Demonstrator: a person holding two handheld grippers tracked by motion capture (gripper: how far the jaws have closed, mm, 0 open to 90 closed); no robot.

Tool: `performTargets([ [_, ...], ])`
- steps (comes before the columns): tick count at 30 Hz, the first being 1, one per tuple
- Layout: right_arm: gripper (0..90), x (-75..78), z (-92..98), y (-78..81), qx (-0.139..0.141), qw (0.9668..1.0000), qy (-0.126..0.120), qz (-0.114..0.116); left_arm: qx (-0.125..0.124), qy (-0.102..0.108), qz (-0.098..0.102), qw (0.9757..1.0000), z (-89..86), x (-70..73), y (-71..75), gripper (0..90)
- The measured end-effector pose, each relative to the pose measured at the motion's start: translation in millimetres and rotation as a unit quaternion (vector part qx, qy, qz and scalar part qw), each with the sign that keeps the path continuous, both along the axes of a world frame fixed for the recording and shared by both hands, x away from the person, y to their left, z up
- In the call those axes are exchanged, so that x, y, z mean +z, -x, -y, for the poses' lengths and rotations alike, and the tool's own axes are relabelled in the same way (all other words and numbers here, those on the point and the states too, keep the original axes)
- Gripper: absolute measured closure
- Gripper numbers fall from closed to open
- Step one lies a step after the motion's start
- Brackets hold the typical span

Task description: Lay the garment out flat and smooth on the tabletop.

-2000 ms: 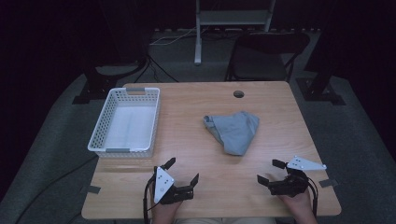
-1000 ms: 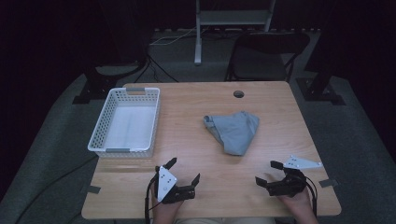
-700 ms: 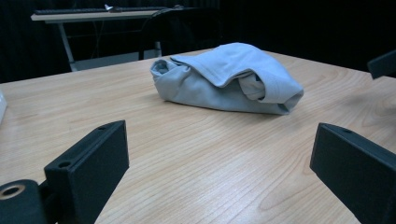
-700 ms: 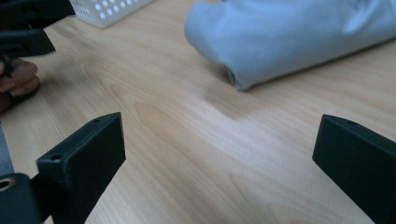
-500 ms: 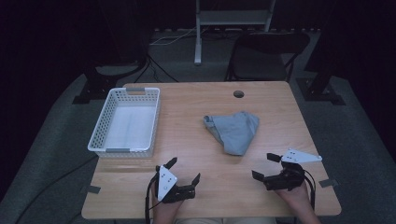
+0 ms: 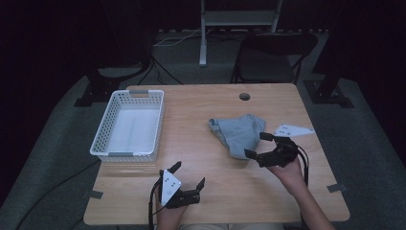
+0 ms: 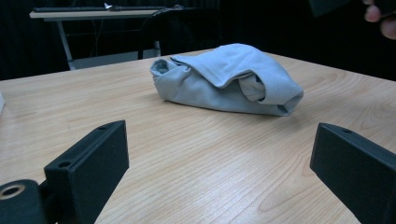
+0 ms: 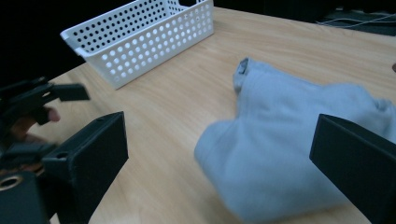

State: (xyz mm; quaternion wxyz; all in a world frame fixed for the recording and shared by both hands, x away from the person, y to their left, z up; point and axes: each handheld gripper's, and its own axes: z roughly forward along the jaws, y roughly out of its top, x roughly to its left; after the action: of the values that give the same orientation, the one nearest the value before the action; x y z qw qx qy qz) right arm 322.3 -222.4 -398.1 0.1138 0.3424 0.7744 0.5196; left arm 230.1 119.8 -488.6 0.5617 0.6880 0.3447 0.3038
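Left gripper (image 6: 187, 175) low at the near table edge, jaws spread wide, nothing between them; bare wood in the gap. A grey three-cornered plate sits on top of it.

Right gripper (image 6: 253, 145) further in and to the right, jaws also parted and empty, tips just at the near end of the grey cloth (image 6: 238, 134). Cannot tell from the high view whether the tips touch it. In the right gripper view the cloth (image 8: 299, 154) lies blurred between the two black jaws.

Cloth: soft, matte, crumpled bundle of folded layers, right of table centre. Long axis slanted, from its far-left corner toward the near right. In the left gripper view it (image 7: 229, 79) reads as a low rounded roll with a folded-over flap; inner folds hidden.

Table (image 6: 201, 110) of pale wood grain. Far left, a white plastic basket (image 6: 101, 136), rectangular, perforated walls, well apart from the cloth.
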Motion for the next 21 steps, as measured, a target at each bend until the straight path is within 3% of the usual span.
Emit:
performTargets([
  [3,3.7,2.7,-5.8,-6.7,0.001,1.0000,-0.001,-0.001,0.000,0.000,0.000,1.0000,0.0,0.0,0.0,5.4],
  [8,4.8,7.6,-30.7,-33.4,0.008,0.9998,0.012,-0.015,0.000,0.000,0.002,1.0000,0.1,-0.1,0.3,5.4],
  [15,5.9,-2.3,-58.4,-58.4,0.037,0.9973,0.032,-0.055,-0.002,0.002,0.003,1.0000,-0.1,-0.1,0.4,5.4],
  [17,6.6,-7.3,-64.9,-66.8,0.038,0.9960,0.042,-0.069,-0.002,0.003,0.003,1.0000,-0.1,-0.2,0.4,5.4],
  [21,8.3,-12.2,-71.6,-75.8,0.031,0.9950,0.059,-0.075,-0.001,0.004,0.002,1.0000,-0.4,-0.2,0.3,5.4],
])
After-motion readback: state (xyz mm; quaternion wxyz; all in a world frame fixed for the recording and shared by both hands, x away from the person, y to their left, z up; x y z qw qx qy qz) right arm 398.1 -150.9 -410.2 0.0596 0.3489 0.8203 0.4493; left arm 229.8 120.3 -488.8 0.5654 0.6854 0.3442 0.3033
